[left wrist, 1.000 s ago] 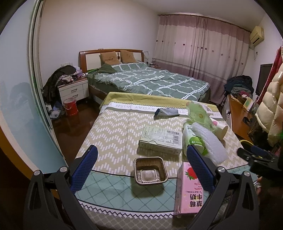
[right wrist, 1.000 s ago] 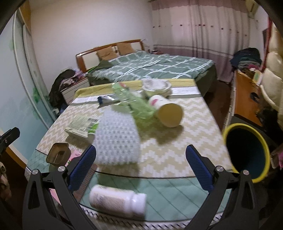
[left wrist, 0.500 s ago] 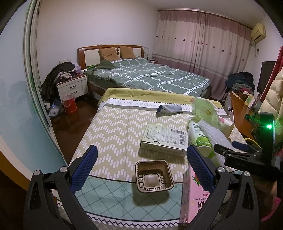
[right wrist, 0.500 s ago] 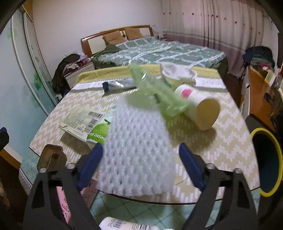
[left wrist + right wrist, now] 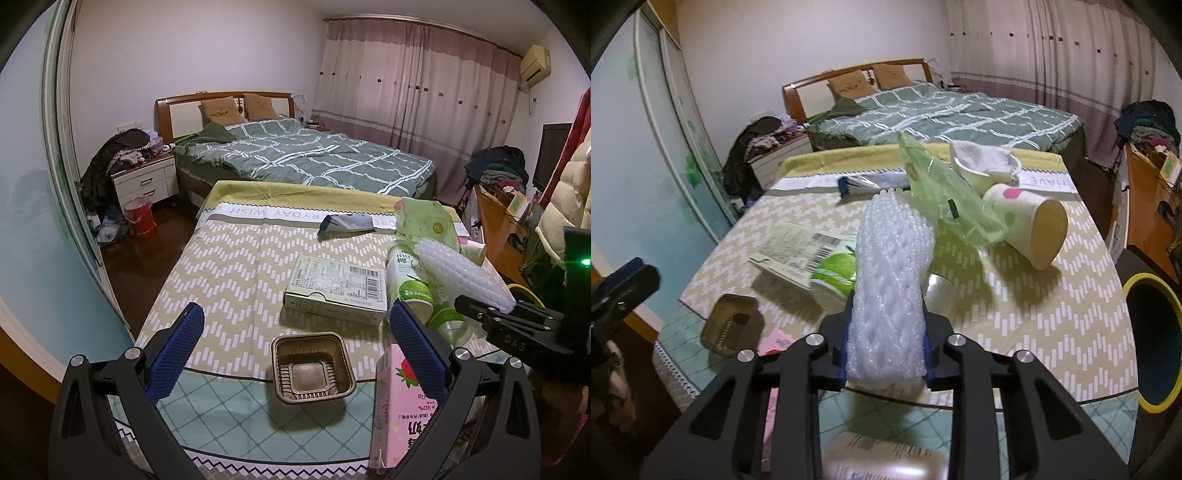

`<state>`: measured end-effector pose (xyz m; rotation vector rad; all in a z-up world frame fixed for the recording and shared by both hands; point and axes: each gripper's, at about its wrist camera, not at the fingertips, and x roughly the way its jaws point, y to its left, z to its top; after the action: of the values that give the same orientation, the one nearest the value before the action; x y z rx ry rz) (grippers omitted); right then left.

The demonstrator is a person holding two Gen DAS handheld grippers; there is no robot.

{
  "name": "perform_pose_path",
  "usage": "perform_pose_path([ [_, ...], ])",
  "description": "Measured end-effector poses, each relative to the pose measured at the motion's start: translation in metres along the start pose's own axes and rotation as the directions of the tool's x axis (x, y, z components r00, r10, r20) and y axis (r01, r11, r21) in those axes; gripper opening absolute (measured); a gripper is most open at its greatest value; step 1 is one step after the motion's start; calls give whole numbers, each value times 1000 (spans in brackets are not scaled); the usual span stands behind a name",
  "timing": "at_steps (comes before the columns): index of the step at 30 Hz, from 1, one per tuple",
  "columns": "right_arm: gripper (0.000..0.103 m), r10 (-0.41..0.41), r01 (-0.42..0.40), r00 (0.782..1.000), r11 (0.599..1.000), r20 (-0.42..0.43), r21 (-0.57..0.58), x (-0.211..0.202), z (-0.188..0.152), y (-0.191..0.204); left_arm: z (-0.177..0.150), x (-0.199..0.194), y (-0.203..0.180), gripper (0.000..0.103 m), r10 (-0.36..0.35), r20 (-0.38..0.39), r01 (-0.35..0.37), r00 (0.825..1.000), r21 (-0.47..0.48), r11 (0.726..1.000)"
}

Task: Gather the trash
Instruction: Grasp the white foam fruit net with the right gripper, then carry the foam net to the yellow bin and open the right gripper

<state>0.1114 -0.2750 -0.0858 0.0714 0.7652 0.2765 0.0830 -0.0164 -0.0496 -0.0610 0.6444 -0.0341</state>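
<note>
My right gripper (image 5: pixel 886 350) is shut on a white foam net sleeve (image 5: pixel 890 280), held just above the table; the sleeve also shows in the left wrist view (image 5: pixel 465 273). My left gripper (image 5: pixel 295 354) is open and empty over a brown plastic tray (image 5: pixel 312 367) near the table's front edge. Other trash lies on the table (image 5: pixel 229 266): a flat cardboard box (image 5: pixel 336 290), a green-labelled bottle (image 5: pixel 408 280), a pink milk carton (image 5: pixel 393 410), a green plastic bag (image 5: pixel 945 199), a tipped paper cup (image 5: pixel 1030 225) and a white bowl (image 5: pixel 984 164).
A yellow-rimmed trash bin (image 5: pixel 1154 343) stands on the floor right of the table. A white pill bottle (image 5: pixel 886 459) lies under my right gripper. A blue-capped tube (image 5: pixel 345 223) lies at the table's far end. A bed (image 5: pixel 314 158) is behind, a desk (image 5: pixel 498 229) at right.
My right gripper moved forward to the foam net sleeve, closed on it and lifted it slightly. My left gripper drew back a little and stayed open.
</note>
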Motion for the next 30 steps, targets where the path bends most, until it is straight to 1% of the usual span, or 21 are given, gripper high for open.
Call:
perform_pose_path([
  [6, 26, 49, -47, 997, 999, 59, -27, -29, 0, 10, -1, -3, 0, 99, 0, 6, 0, 1000, 1, 1000],
  [9, 26, 117, -115, 990, 993, 74, -33, -43, 1, 12, -2, -6, -1, 99, -4, 7, 4, 1000, 7, 1000],
  [10, 26, 113, -111, 990, 993, 81, -35, -47, 1, 13, -2, -6, -1, 99, -6, 8, 6, 1000, 9, 1000],
  [11, 26, 93, -90, 991, 995, 93, -41, -50, 1, 13, -3, -8, -2, 99, -8, 8, 8, 1000, 10, 1000],
  [12, 26, 98, -94, 990, 994, 101, -47, -54, 2, 14, -3, -9, -3, 99, -10, 9, 10, 1000, 11, 1000],
  [14, 26, 147, -142, 984, 989, 105, -49, -60, 3, 14, -5, -10, -5, 99, -13, 9, 13, 1000, 14, 1000],
  [16, 26, 115, -108, 984, 992, 136, -62, -70, 5, 15, -5, -11, -6, 99, -15, 8, 15, 1000, 19, 1000],
  [17, 26, 120, -111, 982, 992, 148, -63, -74, 6, 15, -6, -12, -7, 99, -16, 9, 16, 1000, 22, 1000],
  [19, 26, 156, -149, 972, 987, 174, -54, -86, 9, 11, -6, -14, -9, 99, -16, 12, 16, 1000, 27, 1000],
  [20, 26, 159, -151, 968, 987, 194, -51, -93, 11, 9, -6, -15, -10, 99, -17, 14, 16, 1000, 29, 999],
  [22, 26, 133, -126, 963, 991, 235, -45, -106, 13, 1, -7, -17, -12, 99, -19, 17, 18, 1000, 32, 999],
  [25, 27, 82, -82, 959, 997, 270, -12, -117, 13, -14, -8, -19, -16, 99, -27, 16, 26, 1000, 40, 999],
  [27, 27, 18, -29, 960, 999, 280, 35, -119, 11, -33, -9, -19, -20, 99, -35, 11, 35, 999, 48, 998],
  [30, 27, -72, 42, 960, 992, 270, 116, -117, 7, -65, -10, -20, -27, 99, -50, 4, 50, 999, 62, 997],
])
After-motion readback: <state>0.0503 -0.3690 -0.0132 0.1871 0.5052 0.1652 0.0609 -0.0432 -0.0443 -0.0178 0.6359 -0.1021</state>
